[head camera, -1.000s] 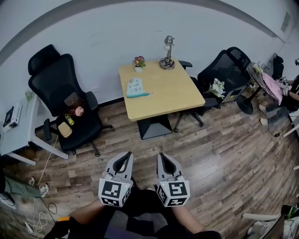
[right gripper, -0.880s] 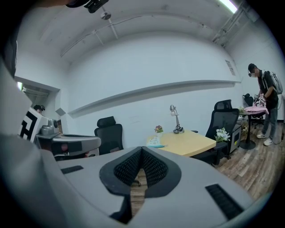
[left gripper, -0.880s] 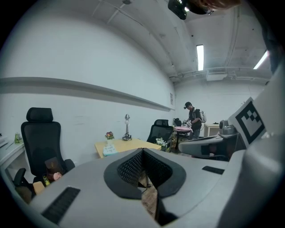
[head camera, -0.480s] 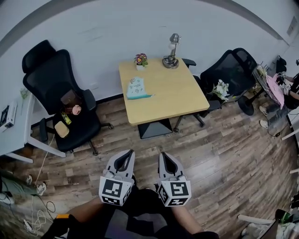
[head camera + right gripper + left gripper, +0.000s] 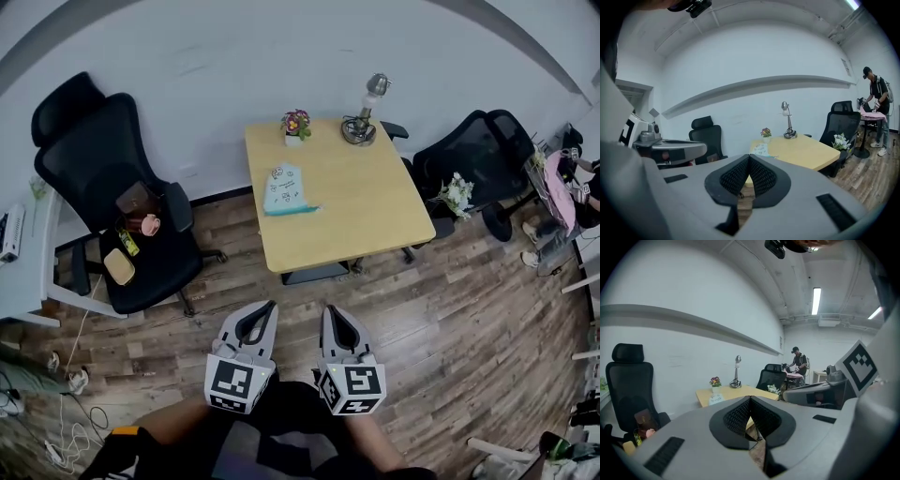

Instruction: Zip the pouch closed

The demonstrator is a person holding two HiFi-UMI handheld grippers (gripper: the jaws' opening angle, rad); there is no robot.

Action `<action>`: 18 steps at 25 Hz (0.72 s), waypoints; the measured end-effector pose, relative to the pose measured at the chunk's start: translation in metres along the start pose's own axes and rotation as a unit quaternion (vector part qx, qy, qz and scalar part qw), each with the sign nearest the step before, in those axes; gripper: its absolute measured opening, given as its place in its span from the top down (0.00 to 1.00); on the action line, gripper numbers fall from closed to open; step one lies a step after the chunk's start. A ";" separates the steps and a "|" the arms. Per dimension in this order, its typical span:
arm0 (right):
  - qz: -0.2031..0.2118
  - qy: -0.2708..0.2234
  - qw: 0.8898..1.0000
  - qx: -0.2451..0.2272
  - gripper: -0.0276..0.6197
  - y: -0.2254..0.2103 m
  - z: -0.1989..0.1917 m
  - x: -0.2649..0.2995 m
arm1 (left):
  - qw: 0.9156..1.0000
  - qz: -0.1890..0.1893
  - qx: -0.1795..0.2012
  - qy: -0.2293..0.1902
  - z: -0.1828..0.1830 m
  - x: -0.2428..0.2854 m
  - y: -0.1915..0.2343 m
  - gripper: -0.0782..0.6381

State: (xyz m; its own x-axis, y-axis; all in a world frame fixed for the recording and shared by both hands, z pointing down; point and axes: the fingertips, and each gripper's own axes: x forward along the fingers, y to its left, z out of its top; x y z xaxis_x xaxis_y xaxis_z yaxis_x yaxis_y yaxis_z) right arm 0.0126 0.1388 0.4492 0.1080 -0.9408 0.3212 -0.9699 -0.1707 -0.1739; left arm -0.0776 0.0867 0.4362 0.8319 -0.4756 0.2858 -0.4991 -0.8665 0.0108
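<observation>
A pale blue pouch (image 5: 287, 190) with a teal edge lies on the left part of the wooden table (image 5: 375, 206), far ahead of both grippers. It also shows small as the pouch (image 5: 761, 150) in the right gripper view and the pouch (image 5: 715, 400) in the left gripper view. My left gripper (image 5: 267, 307) and right gripper (image 5: 330, 310) are held side by side over the floor, close to my body. Both have their jaws shut with nothing between them.
A small flower pot (image 5: 295, 125) and a desk lamp (image 5: 365, 112) stand at the table's far edge. A black office chair (image 5: 112, 206) with small items on its seat is at left, another chair (image 5: 473, 159) at right. A person (image 5: 876, 105) stands far right.
The head view has drawn nearer to the table, which now sits lower and slightly right in the frame. The grippers stay shut and held together.
</observation>
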 end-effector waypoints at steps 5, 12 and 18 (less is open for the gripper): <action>-0.026 -0.009 1.000 -0.003 0.93 -0.001 0.032 0.028 | 1.000 -0.024 0.007 -0.008 0.027 0.025 0.028 0.88; -0.045 -0.010 0.999 -0.010 0.93 0.005 0.057 0.066 | 0.999 -0.040 0.003 -0.022 0.046 0.047 0.067 0.88; -0.048 -0.004 0.999 -0.019 0.93 0.010 0.063 0.090 | 0.999 -0.042 -0.004 -0.025 0.043 0.057 0.089 0.88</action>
State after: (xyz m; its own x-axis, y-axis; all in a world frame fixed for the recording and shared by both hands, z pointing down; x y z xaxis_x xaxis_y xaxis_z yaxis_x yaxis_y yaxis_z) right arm 0.0266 0.0343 0.4180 0.2024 -0.9228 0.3278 -0.9626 -0.2491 -0.1069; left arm -0.0639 -0.0242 0.4118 0.8815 -0.4089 0.2360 -0.4293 -0.9023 0.0401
